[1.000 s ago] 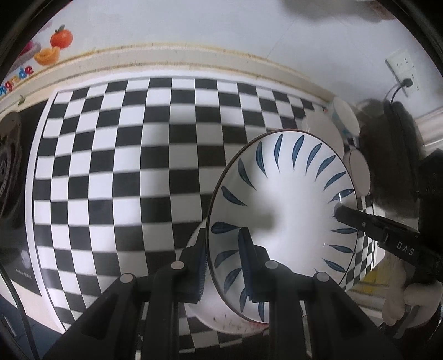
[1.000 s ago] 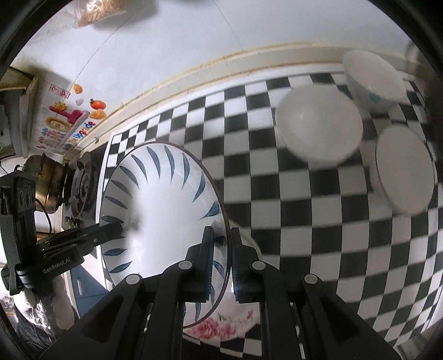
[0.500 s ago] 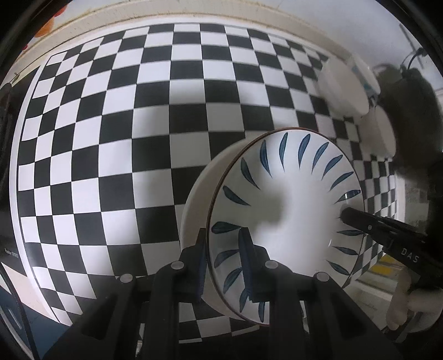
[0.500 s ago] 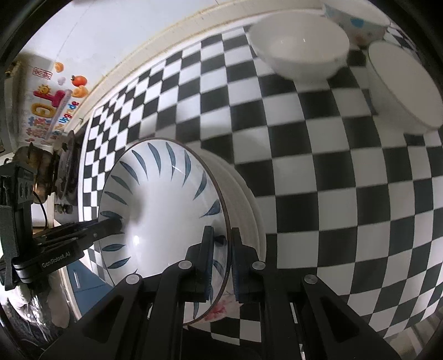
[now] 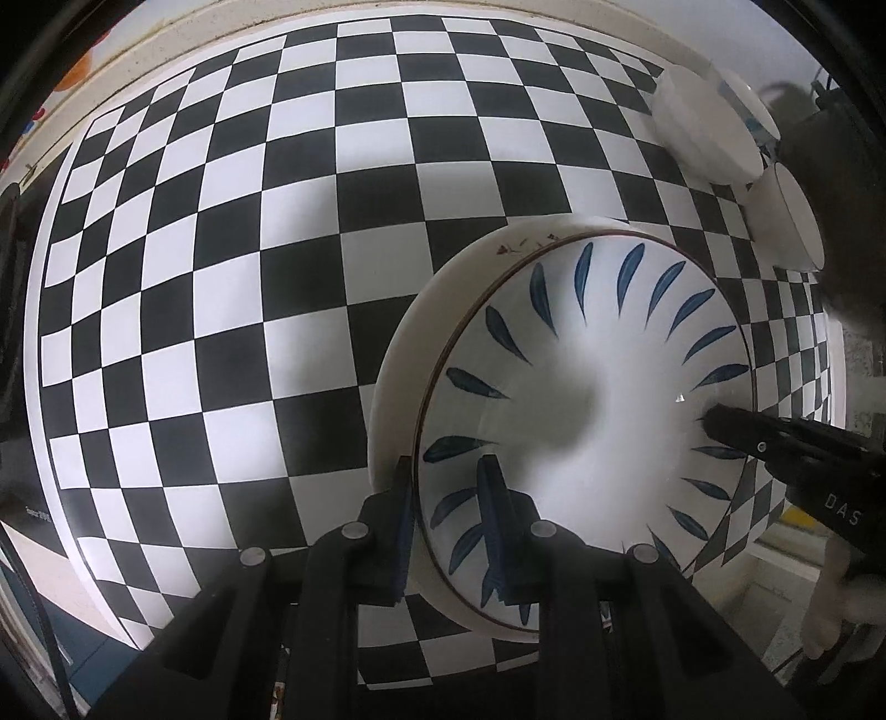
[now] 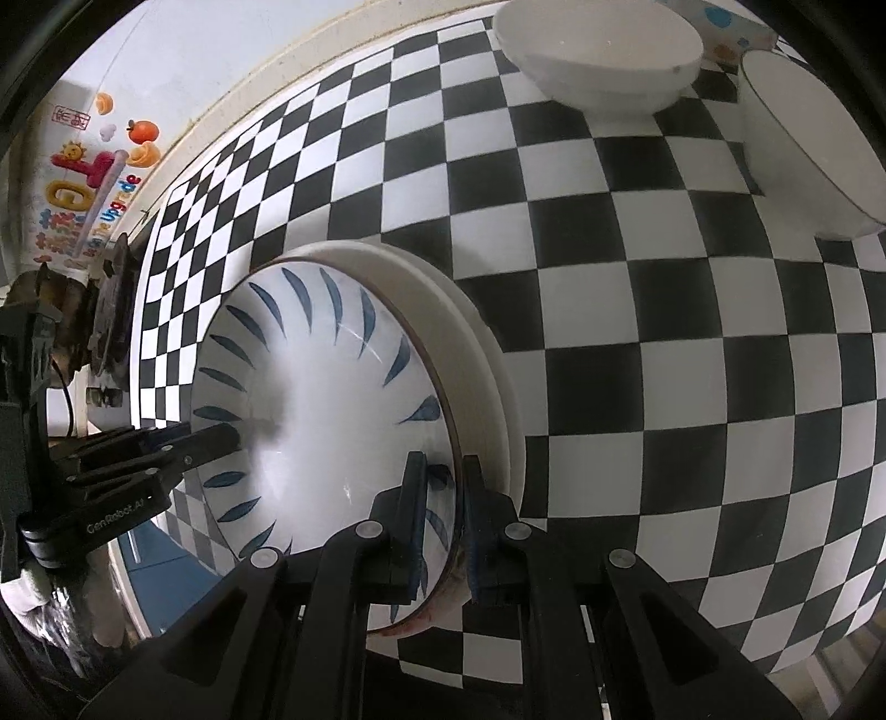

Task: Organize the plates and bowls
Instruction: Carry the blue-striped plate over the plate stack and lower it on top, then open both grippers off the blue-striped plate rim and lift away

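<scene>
A white plate with blue leaf marks is held at opposite rims by both grippers. My left gripper is shut on its near rim in the left wrist view. My right gripper is shut on the opposite rim. The plate sits low over a white plate stack on the checkered table; contact cannot be told. Each gripper shows in the other's view, the right and the left.
Three white bowls stand at the table's far right: one wide, one tilted, one with coloured dots. They also show in the left wrist view. A wall with stickers lies behind. The checkered tablecloth spreads left.
Both grippers have lowered the leaf plate from above the table down onto the white plate stack. The bowls and table now look closer.
</scene>
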A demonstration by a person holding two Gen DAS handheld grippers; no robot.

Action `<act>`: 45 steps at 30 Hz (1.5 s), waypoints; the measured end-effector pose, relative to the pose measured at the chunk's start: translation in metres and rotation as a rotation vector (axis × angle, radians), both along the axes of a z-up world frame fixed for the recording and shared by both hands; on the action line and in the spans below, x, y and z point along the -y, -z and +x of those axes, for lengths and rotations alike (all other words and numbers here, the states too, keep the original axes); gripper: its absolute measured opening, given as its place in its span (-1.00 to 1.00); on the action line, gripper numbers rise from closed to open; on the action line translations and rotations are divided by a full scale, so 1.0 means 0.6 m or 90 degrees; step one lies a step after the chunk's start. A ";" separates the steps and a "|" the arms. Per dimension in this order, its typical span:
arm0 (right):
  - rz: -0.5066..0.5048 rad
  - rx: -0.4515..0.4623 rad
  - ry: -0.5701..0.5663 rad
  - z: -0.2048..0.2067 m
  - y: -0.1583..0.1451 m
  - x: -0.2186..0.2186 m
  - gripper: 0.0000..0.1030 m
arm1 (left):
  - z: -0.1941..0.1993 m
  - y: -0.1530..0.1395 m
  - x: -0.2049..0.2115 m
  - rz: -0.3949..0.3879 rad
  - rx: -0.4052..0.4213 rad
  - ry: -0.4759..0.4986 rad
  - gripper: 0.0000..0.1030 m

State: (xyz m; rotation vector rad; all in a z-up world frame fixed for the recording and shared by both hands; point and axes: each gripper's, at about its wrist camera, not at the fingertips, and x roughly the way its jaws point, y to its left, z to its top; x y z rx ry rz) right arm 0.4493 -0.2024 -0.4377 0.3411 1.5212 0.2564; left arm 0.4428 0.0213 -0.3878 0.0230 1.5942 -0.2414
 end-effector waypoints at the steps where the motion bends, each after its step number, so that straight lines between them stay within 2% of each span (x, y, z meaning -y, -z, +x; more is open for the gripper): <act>1: 0.003 -0.004 0.001 0.000 0.002 0.001 -0.74 | 0.001 0.000 0.001 0.001 0.000 0.001 -0.63; 13: -0.041 -0.023 0.004 0.004 0.000 -0.019 -0.65 | -0.006 0.002 0.003 0.018 -0.005 -0.013 -0.61; 25: -0.058 -0.053 0.017 0.004 -0.003 -0.019 -0.55 | -0.025 -0.007 0.007 0.041 -0.022 -0.014 -0.61; 31: -0.066 -0.047 0.020 0.000 -0.011 -0.017 -0.38 | -0.045 -0.032 0.010 0.046 -0.001 -0.014 -0.61; 37: -0.127 0.001 0.015 -0.019 -0.066 -0.024 -0.33 | -0.075 -0.094 0.011 0.049 0.051 -0.015 -0.61; 45: -0.134 0.057 0.032 -0.087 -0.164 -0.046 -0.32 | -0.119 -0.181 -0.010 0.033 0.092 -0.013 -0.61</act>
